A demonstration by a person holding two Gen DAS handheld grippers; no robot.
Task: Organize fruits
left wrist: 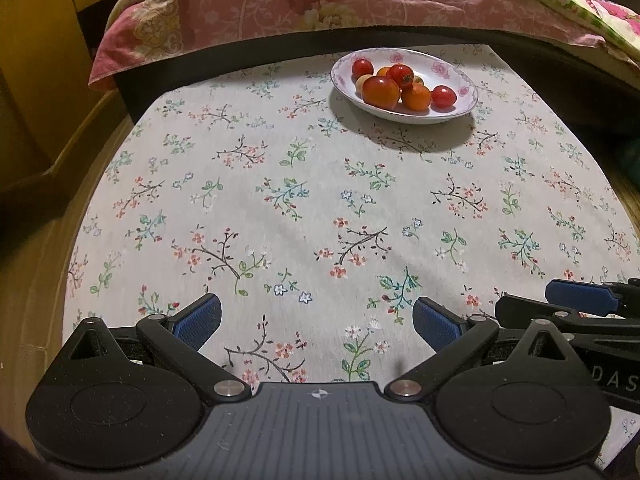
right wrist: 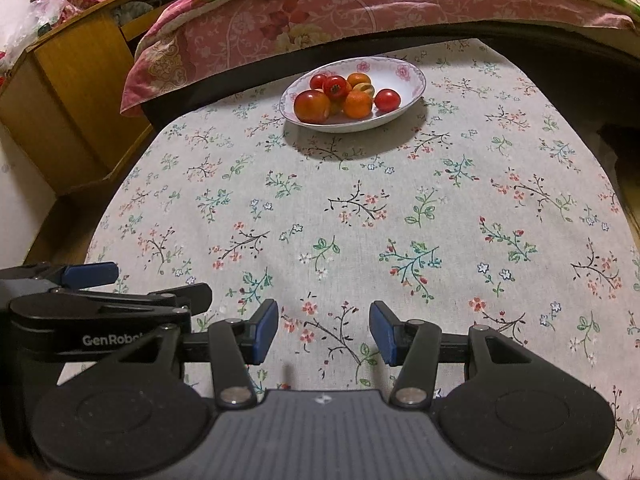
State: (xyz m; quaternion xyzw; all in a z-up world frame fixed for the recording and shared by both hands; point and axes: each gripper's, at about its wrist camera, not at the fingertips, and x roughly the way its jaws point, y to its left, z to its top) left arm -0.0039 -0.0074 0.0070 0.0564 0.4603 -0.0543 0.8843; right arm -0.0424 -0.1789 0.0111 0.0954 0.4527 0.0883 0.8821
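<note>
Floral-clothed surface (right wrist: 400, 200) stretches bare ahead of both spread, empty tools, left tool (left wrist: 318, 322) and right tool (right wrist: 324, 334), toward the white flower-rimmed bowl of red and orange fruits (right wrist: 408, 76) near its far edge.

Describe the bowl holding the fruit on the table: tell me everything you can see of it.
The bowl is a shallow, wide white dish that looks like glazed ceramic, with pink flower prints and a thin patterned band around its rim. It sits upright and level on the floral tablecloth near the table's far edge, casting a shadow toward the camera. Inside, a pile of red and orange fruits lies heaped toward its left half; the right part of its basin is bare. Nothing else touches it; both grippers are well short of it.
</note>
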